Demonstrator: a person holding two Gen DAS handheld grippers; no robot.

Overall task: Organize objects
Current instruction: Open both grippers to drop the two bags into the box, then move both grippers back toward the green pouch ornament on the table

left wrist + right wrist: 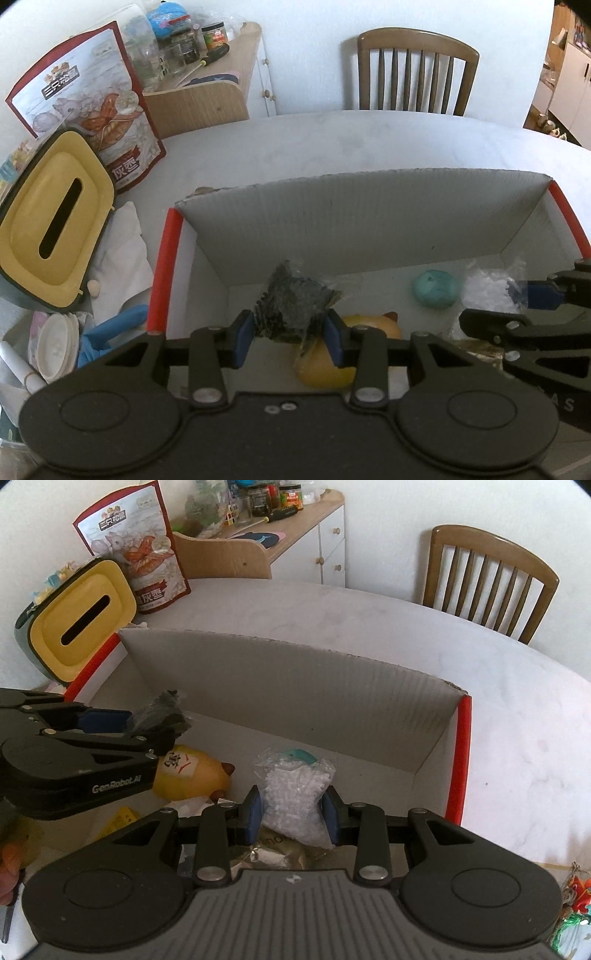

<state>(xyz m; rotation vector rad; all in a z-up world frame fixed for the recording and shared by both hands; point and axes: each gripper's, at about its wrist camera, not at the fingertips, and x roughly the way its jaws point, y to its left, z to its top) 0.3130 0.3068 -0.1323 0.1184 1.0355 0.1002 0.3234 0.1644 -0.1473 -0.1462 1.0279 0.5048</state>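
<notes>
Partway through, by my judgement: the left gripper [290, 334] clamped a dark crinkly packet [291, 302] and the right gripper [293, 816] a clear bag of white pellets [295, 794] above the red-edged cardboard box [332, 221], where a yellow plush toy [192, 775] and a teal round lump [436, 290] already lay, clutter remaining at nine o'clock on the surface [332, 144].

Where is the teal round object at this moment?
The teal round object lies on the floor of the cardboard box, near its back wall, beside the bag of white beads held by the right gripper.

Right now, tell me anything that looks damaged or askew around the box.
The yellow tissue box leans tilted beside the cardboard box, whose back wall's top edge looks ragged at its left corner. Nothing looks spilled.
</notes>
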